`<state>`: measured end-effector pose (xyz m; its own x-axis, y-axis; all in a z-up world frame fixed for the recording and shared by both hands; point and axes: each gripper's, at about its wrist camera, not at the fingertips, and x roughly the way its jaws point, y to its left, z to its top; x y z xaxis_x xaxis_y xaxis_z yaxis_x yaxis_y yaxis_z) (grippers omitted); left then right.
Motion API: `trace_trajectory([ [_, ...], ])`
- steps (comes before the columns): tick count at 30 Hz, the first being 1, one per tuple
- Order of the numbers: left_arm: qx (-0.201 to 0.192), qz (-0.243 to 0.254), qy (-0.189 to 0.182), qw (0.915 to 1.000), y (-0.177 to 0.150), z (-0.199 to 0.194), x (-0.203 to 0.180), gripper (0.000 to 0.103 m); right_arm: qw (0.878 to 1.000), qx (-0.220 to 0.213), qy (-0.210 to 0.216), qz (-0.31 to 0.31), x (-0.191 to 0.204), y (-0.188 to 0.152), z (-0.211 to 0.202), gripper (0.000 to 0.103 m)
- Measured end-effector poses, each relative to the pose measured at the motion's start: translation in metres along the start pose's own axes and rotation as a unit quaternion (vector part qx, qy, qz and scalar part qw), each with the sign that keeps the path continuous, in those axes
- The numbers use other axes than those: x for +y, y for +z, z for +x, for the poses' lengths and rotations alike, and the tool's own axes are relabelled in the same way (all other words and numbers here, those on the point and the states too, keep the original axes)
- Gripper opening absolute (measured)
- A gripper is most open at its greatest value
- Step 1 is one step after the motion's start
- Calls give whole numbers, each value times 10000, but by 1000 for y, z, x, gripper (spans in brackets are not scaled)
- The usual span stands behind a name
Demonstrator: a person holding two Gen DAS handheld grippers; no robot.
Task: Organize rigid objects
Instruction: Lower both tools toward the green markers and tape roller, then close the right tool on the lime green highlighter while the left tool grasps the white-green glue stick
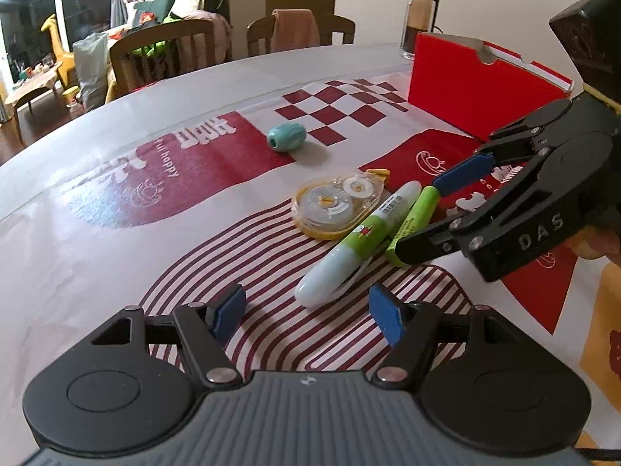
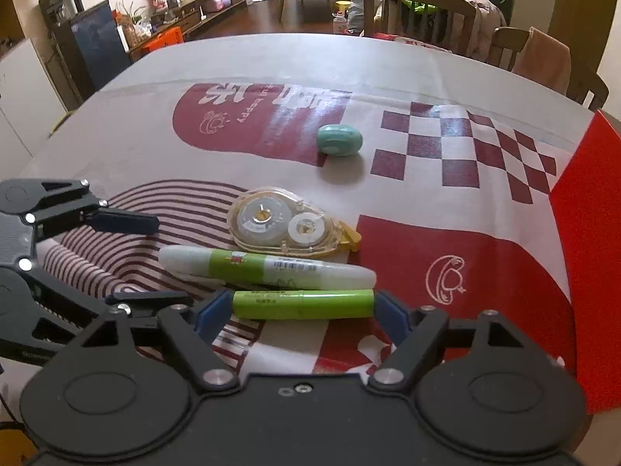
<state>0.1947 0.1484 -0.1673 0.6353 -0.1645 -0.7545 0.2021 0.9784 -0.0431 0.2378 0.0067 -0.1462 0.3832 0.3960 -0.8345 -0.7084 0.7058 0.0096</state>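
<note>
A short green tube (image 2: 302,303) lies lengthwise between the blue pads of my right gripper (image 2: 302,310), which is shut on its two ends at table level. Beside it lie a white-and-green pen (image 2: 264,268) and a clear yellow correction tape (image 2: 283,227). A teal egg-shaped sharpener (image 2: 339,139) sits farther back. In the left wrist view my left gripper (image 1: 306,314) stands open just short of the pen's (image 1: 357,240) near end, nothing between its pads. The right gripper (image 1: 431,213) reaches in from the right over the tube (image 1: 415,217).
A red open box (image 1: 477,85) stands at the back right of the red-and-white patterned tablecloth (image 1: 233,155). A glass jar (image 1: 417,23) and a lamp stand behind it. Wooden chairs (image 1: 163,50) line the far table edge.
</note>
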Motion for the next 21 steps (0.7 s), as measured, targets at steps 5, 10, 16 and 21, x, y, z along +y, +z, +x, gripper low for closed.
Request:
trace_trajectory([
  [5,-27,117,18,9999,3,3,-4,69,9998,-9,-100,-151,4,-2,1,80],
  [10,-48,301,-54,9995,8,9,-11,69,9999,8,-55,-150,-6,-5,-2,80],
  [16,-82,647,-271,9975,20,21,-28,61,9999,57,-73,84,-26,-12,-12,80],
  [21,-18,677,-317,9972,27,29,-39,55,9997,44,-157,201,-38,-16,-18,79],
])
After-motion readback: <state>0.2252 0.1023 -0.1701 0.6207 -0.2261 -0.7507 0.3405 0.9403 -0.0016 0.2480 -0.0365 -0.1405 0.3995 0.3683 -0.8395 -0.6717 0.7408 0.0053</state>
